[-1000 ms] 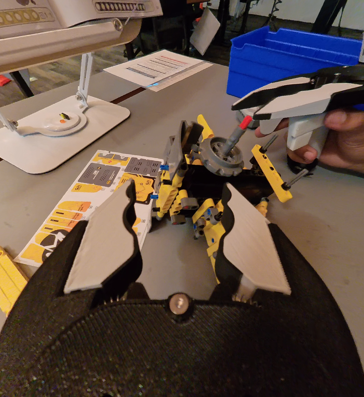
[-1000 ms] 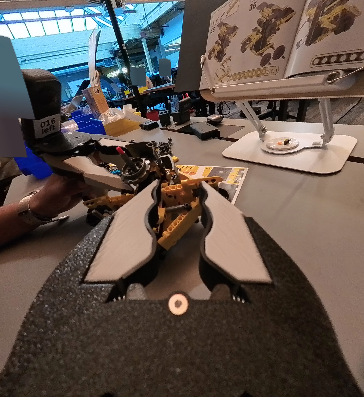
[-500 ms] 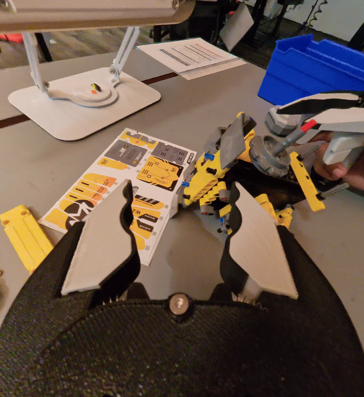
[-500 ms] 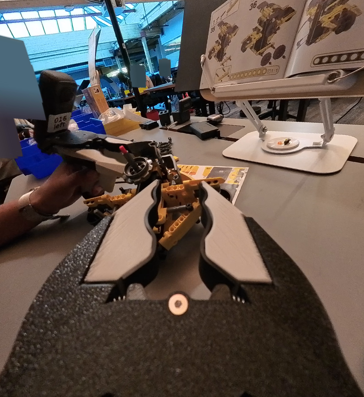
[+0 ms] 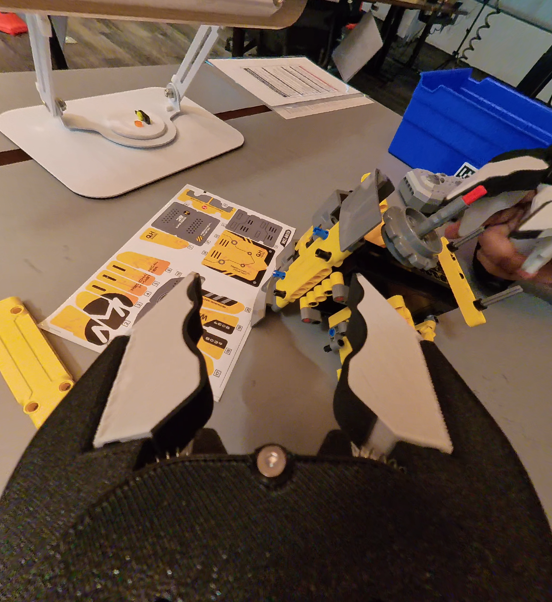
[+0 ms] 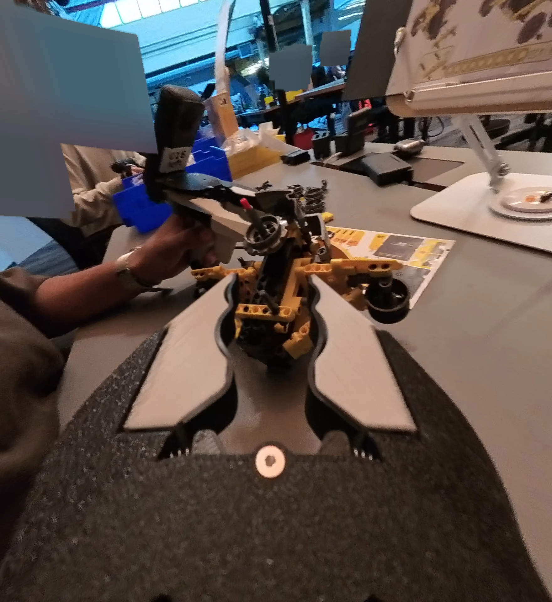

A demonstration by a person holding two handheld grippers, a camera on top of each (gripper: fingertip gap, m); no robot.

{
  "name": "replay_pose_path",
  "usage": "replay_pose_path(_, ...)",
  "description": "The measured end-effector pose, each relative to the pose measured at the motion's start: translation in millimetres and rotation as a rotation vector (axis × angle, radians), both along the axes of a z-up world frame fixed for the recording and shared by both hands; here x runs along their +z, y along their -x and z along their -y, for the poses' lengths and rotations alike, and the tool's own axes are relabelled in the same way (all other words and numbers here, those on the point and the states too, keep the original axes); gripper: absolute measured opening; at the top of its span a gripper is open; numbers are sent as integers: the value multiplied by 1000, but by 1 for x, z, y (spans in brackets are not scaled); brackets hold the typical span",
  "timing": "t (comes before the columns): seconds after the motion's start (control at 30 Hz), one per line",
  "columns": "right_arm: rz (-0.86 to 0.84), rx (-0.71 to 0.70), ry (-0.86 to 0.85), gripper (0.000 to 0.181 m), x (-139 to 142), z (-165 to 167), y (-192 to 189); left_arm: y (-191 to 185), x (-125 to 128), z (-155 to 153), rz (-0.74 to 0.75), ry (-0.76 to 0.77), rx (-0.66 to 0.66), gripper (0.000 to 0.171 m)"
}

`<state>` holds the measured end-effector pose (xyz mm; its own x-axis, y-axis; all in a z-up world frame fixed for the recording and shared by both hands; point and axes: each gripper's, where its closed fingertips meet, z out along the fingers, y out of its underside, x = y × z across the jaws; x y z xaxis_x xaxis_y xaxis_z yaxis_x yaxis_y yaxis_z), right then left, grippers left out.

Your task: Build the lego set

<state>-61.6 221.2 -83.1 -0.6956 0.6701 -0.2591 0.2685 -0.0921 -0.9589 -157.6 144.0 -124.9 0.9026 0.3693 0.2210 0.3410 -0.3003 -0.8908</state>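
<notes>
The yellow and black brick-built vehicle model (image 5: 320,260) sits right of centre in the left wrist view, tipped up on the grey table (image 5: 284,163) with one edge against the table top. A grey toothed wheel (image 5: 408,241) crowns its raised side, and a grey axle with a red tip (image 5: 444,211) sticks out of the wheel's hub towards the right edge of the frame. A black tyre (image 6: 387,298) shows at the model's lower right in the right wrist view.

In its own view the right gripper (image 6: 273,280) has its jaws partly apart, with the model's near end, a yellow holed beam and black frame, between the fingertips. Whether the fingers actually press on it cannot be told. In the left wrist view a hand (image 5: 502,247) holds this gripper at the right edge, its tips beside the red axle end.

The left gripper (image 5: 278,280) has its jaws wide apart and nothing between them. Its right finger is just beside the model's lower yellow parts, and its left finger lies over the corner of a yellow, grey and black sticker sheet (image 5: 177,260) lying flat to the left of the model.

A yellow panel piece (image 5: 17,351) lies at the left edge, near the sheet. Farther back stand a white book stand base (image 5: 105,156) at upper left, a printed paper (image 5: 294,81) at top centre, and a blue bin (image 5: 463,130) at upper right. The stand carries an open instruction booklet (image 6: 480,49)
</notes>
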Motion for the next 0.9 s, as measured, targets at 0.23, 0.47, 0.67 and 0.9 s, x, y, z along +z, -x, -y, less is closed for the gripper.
replay_pose_path(0.23, -3, 16, -136, 43, -17, 4, -1, 0, 0, 0, 9, -6, -1, 87)
replay_pose_path(0.47, 7, 60, -191, 37, -26, 15, -6, -1, 0, -1, 8, -4, 0, 85)
replay_pose_path(0.67, 10, 123, -198, 26, -28, 23, -14, -2, 0, -1, 21, -16, -8, 83)
replay_pose_path(0.9, 4, 188, -195, 26, -28, 35, -23, -2, 1, -3, 13, -17, -11, 79)
